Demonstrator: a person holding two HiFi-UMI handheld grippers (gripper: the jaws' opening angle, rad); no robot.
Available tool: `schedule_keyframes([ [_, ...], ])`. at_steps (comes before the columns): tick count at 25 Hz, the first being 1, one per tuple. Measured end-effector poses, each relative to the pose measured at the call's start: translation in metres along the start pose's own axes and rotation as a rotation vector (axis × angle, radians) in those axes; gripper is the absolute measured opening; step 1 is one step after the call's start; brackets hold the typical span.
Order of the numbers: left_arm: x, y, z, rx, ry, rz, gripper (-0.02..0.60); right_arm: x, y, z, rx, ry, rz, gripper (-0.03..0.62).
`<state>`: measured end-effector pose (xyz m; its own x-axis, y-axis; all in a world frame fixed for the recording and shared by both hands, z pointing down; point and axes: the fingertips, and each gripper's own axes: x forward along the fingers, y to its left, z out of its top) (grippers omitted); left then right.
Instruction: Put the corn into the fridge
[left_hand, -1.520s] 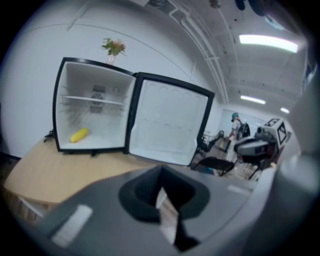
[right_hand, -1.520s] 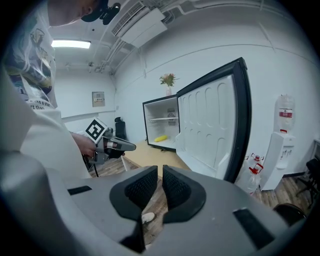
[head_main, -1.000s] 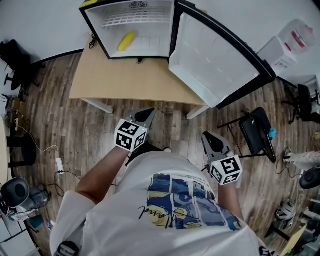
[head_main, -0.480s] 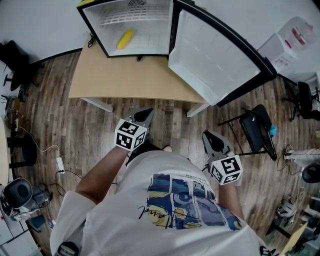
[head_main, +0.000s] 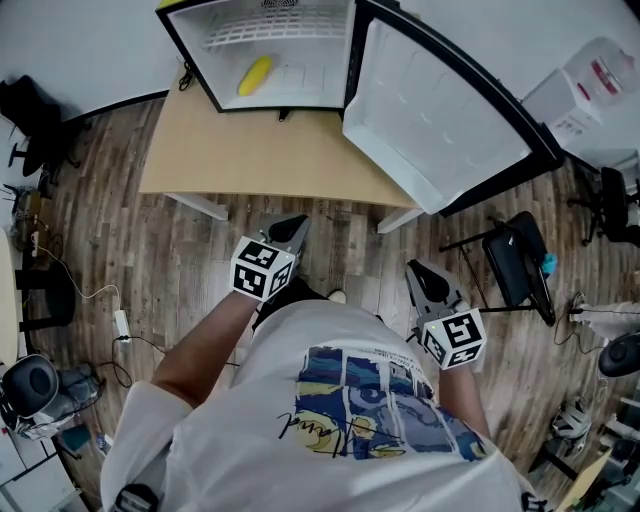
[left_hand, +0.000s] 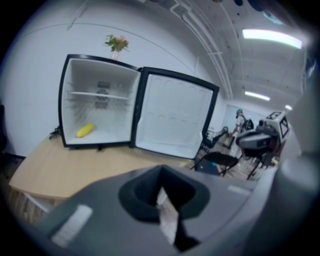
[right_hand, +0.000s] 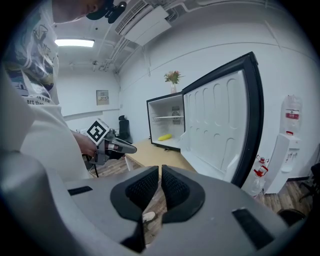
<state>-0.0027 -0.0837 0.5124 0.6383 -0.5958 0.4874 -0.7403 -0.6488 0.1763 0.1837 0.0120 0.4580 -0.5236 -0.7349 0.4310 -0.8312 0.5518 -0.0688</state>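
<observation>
Looks steeply down past a printed T-shirt (head_main: 370, 420) to a small fridge (head_main: 186, 48) standing on a pale wooden surface (head_main: 270, 160), door (head_main: 440, 110) swung wide open to the right. Shows the corn (head_main: 254, 75), yellow, already lying on the fridge's bottom, toward the left wall, below a white wire shelf (head_main: 255, 35). Places the left gripper (head_main: 292, 230) and the right gripper (head_main: 418, 272) low and close to the body, over plank floor (head_main: 190, 260), well apart from the surface and the fridge. Finds the left fingers pressed together on nothing. Finds the right fingers drawn together too, with only a thin slit between the pads, likewise empty. Reads, as a judgement, as corn delivered and perhaps only the door left to close. Could go wrong from here in several ways: could shove the light-looking fridge back or askew on the surface by pushing the door too hard with closed fingers; could jolt the corn into rolling toward the opening and getting pinched at the door seal; could slip off the smooth door panel for want of any grip; could catch an elbow on the black chair (head_main: 515, 265) just beside the door's outer edge
</observation>
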Motion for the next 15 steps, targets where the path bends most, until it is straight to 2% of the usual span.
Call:
schedule_keyframes([
  [7, 0.013, 0.015, 0.007, 0.003, 0.001, -0.011, 0.009, 0.012, -0.009, 0.006, -0.009, 0.009, -0.017, 0.025],
  [15, 0.032, 0.045, 0.031, 0.008, -0.028, -0.018, 0.009, 0.037, -0.018, 0.017, -0.018, 0.026, -0.041, 0.021],
])
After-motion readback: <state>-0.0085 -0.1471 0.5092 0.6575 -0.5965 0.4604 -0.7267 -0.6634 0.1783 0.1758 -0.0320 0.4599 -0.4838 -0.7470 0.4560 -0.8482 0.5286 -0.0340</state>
